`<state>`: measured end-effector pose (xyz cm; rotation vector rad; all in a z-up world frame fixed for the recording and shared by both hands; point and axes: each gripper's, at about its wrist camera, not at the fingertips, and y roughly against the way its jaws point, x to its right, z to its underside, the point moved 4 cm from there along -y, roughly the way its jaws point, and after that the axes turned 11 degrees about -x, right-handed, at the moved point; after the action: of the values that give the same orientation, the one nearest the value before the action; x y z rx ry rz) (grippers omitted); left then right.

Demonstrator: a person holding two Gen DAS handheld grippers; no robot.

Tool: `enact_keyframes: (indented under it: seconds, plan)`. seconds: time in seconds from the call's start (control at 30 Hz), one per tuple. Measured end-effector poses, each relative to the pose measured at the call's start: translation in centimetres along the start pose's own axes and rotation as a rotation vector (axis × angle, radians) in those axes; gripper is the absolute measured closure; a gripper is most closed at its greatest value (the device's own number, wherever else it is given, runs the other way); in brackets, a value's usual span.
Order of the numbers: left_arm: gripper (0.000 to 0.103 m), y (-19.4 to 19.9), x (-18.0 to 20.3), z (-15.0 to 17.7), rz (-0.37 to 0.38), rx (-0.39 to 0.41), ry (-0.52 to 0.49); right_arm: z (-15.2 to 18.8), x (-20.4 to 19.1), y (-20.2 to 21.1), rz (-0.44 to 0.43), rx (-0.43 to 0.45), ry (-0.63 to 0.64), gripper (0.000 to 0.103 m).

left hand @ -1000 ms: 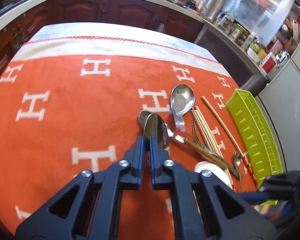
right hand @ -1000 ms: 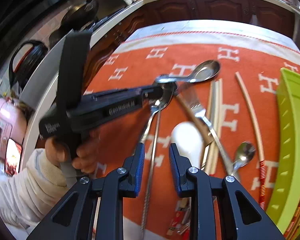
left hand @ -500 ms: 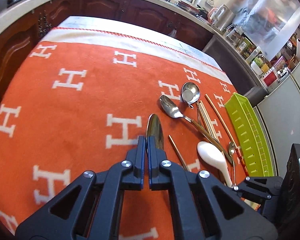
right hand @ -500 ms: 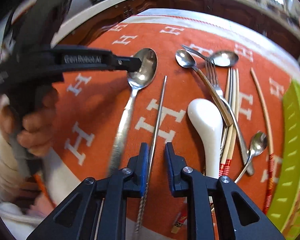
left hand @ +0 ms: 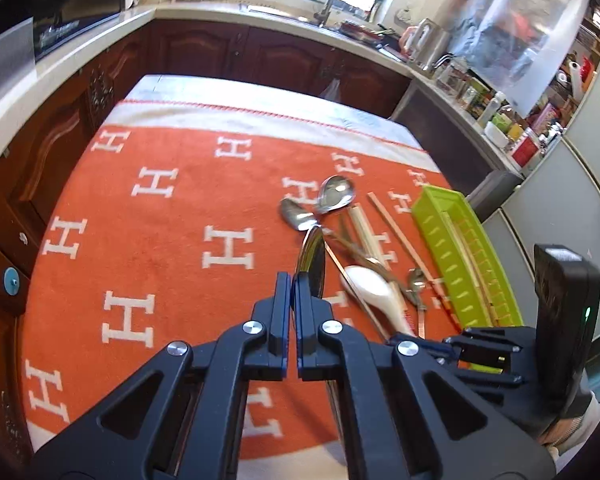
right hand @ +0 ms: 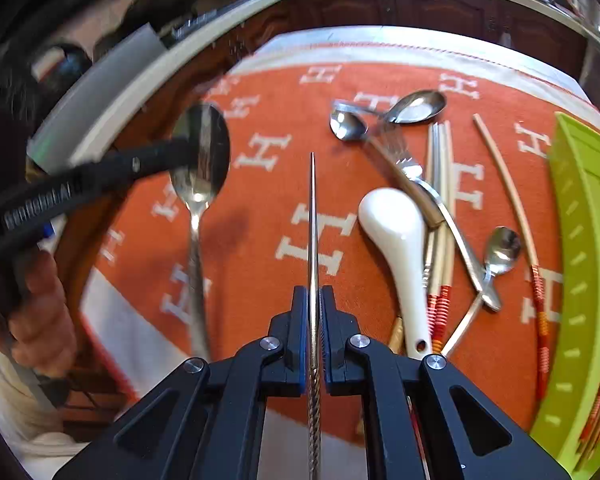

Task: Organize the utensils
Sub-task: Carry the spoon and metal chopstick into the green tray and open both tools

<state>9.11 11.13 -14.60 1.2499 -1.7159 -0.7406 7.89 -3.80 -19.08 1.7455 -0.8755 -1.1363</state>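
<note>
My left gripper point(left hand: 292, 280) is shut on a long steel spoon point(left hand: 311, 256) and holds it above the orange cloth; it also shows in the right wrist view point(right hand: 202, 148). My right gripper point(right hand: 313, 294) is shut on a thin metal chopstick point(right hand: 312, 216) that points away from me. A white ceramic spoon point(right hand: 396, 236), a fork point(right hand: 404, 164), steel spoons point(right hand: 416, 106), a small teaspoon point(right hand: 500, 248) and wooden chopsticks point(right hand: 444, 184) lie in a heap on the cloth. A green tray point(right hand: 584, 216) holding chopsticks stands at the right.
The orange H-patterned cloth point(left hand: 160, 240) covers the table, with a white border at the far end. Dark wooden cabinets point(left hand: 220, 56) and a cluttered counter surround the table. A single wooden chopstick point(right hand: 504, 188) lies beside the tray.
My left gripper has lifted and pulled back with the spoon. My right gripper has closed on the metal chopstick and raised it off the cloth.
</note>
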Motion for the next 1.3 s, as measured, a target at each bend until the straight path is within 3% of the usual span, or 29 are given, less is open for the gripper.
enact_keyframes:
  seconds: [0.37,0.63,0.87,1.13,1.3]
  plan:
    - [0.103,6.5,9.4,-1.0,0.069,0.115,-0.152,3.0,5.2,11.8,-0.040,0.217,-0.141,0.098]
    - [0.103,7.6,16.8,-2.7,0.192,0.072,-0.226,6.4,13.2,17.8,0.046,0.321,-0.295,0.098]
    - [0.103,0.9,23.4,-4.5,0.252,-0.061,-0.256,7.0,19.5,17.6,0.126,0.302,-0.371,0.098]
    - [0.103,-9.7,27.2,-3.9,0.143,-0.241,-0.309,6.6,22.8,15.9,0.141,0.255,-0.393,0.098]
    - [0.102,-12.5,27.1,-4.1,0.106,-0.276,-0.297,5.3,23.8,13.8,0.156,0.231,-0.396,0.097]
